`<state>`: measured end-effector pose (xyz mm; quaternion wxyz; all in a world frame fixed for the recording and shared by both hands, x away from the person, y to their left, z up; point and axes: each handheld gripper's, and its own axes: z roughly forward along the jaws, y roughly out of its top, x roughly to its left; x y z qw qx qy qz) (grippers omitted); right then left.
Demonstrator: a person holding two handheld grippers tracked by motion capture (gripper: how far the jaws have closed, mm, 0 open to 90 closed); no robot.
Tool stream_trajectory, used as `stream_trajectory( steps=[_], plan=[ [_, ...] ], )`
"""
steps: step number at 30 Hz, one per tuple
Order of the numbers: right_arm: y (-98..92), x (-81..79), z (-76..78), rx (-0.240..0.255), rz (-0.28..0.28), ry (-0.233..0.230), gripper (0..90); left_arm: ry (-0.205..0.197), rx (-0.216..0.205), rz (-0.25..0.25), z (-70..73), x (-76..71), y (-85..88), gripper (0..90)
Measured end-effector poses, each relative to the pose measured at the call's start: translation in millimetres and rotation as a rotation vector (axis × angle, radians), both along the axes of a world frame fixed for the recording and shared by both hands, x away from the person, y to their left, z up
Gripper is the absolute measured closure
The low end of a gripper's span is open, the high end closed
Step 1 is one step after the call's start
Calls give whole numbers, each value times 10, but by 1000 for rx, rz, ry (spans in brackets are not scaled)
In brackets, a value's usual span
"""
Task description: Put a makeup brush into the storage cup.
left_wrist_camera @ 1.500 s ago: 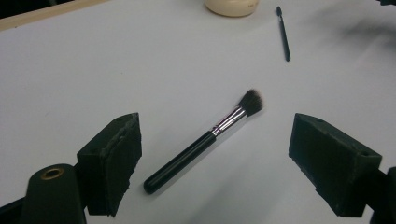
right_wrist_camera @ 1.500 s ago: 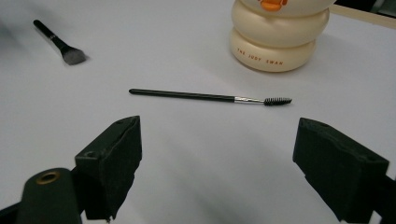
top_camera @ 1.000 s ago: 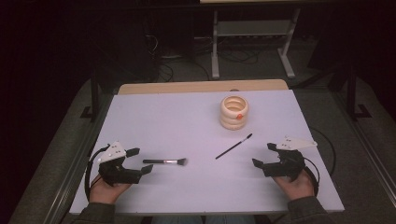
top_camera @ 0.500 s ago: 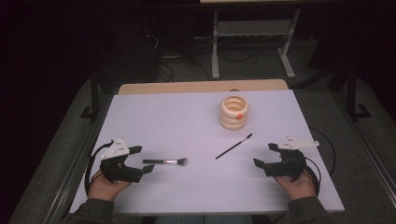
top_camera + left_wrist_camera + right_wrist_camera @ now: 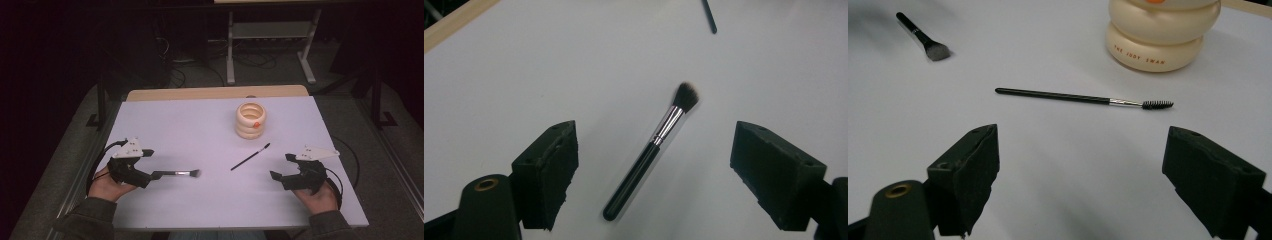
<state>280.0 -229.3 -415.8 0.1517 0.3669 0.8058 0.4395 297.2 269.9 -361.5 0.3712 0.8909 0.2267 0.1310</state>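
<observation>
Setting: a white table (image 5: 210, 205), worked by a person with a gripper held in each hand.
Left gripper (image 5: 152, 165): jaws were held wide apart, nothing between the pads; the powder brush (image 5: 181, 173) lay flat on the table just ahead of them, handle end nearest.
Right gripper (image 5: 281, 166): jaws likewise spread and empty; the spoolie brush (image 5: 250, 157) lay near, apart from them.
Holder: a cream ringed brush holder (image 5: 250, 120) stood upright beyond both brushes.
Step in hand: judged to be the approach to a pickup, neither brush yet touched.
Next move: the left jaws would need to be lowered astride the powder brush's handle (image 5: 631, 186) and closed.
Left gripper view: the brush's silver ferrule (image 5: 668, 125) was made plain.
Right gripper view: lettering on the holder (image 5: 1139, 51) could be seen.
</observation>
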Motion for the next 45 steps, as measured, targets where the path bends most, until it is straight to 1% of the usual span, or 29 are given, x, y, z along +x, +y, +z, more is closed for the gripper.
stream_trajectory(
  steps=[3, 6, 7, 8, 10, 11, 13, 15, 18, 20, 22, 24, 25, 26, 27, 28, 29, 31, 32, 33, 34, 35, 36, 38, 39, 40, 42, 45],
  plan=[
    [-5, -12, -2, 5, -2, 2, 141, 6, 35, -30, 10, 61, -37, 203],
    [-23, -17, 4, 6, 0, -2, 141, 17, 65, -49, -6, 121, -74, 209],
    [-23, -17, 4, 6, 0, -2, 141, 17, 65, -49, -6, 121, -74, 215],
    [-23, -20, 8, 8, -3, 3, 142, 26, 89, -61, -24, 148, -97, 215],
    [-13, -19, 16, 11, -1, 6, 142, 38, 107, -74, -40, 175, -123, 224],
    [-8, -16, 13, 9, 4, 3, 141, 43, 109, -86, -52, 186, -140, 236],
    [8, -16, 7, 6, 10, 7, 142, 58, 130, -103, -68, 220, -181, 258],
    [18, -13, -2, -1, 18, 4, 142, 68, 132, -121, -85, 248, -210, 274],
    [14, -13, 2, 3, 19, 6, 142, 69, 184, -152, -127, 278, -268, 294],
    [7, -10, 3, 6, 20, 5, 142, 73, 191, -168, -155, 305, -296, 318],
    [9, -4, 0, 6, 21, 8, 142, 80, 210, -181, -185, 336, -321, 344],
    [14, -4, 0, 3, 22, 10, 142, 90, 225, -184, -216, 361, -345, 386],
    [15, -4, 2, 2, 23, 10, 142, 90, 225, -184, -216, 361, -345, 406],
    [15, -5, 2, 3, 22, 8, 142, 106, 247, -192, -249, 387, -365, 410],
    [14, -4, 0, 3, 24, 7, 142, 106, 247, -192, -249, 387, -365, 416],
    [13, -1, -4, 1, 25, 6, 142, 122, 262, -201, -285, 419, -377, 430],
    [13, -1, -5, 2, 24, 11, 142, 133, 259, -197, -307, 424, -388, 436],
    [13, -3, -4, 4, 22, 15, 142, 137, 262, -200, -323, 434, -397, 454],
    [12, -2, -4, 5, 23, 15, 142, 142, 275, -220, -335, 450, -411, 454],
    [12, -2, -4, 5, 23, 15, 142, 142, 275, -220, -335, 450, -411, 468],
    [18, -3, -3, -1, 26, 7, 142, 146, 302, -249, -362, 464, -471, 487],
    [20, -3, -2, -1, 27, 8, 142, 146, 302, -249, -362, 464, -471, 513],
    [20, -2, -3, -1, 27, 9, 142, 153, 318, -262, -392, 471, -520, 529],
    [21, -1, -3, -1, 25, 9, 142, 153, 318, -262, -392, 471, -520, 535],
    [21, 0, -3, 0, 25, 8, 142, 152, 339, -276, -417, 487, -552, 566],
    [22, -1, -5, 1, 25, 11, 142, 152, 352, -287, -438, 509, -569, 581],
    [24, 2, -10, -1, 28, 17, 142, 160, 354, -291, -447, 532, -578, 610],
    [26, 3, -11, 1, 29, 17, 142, 191, 347, -303, -459, 540, -601, 650]
  ],
)
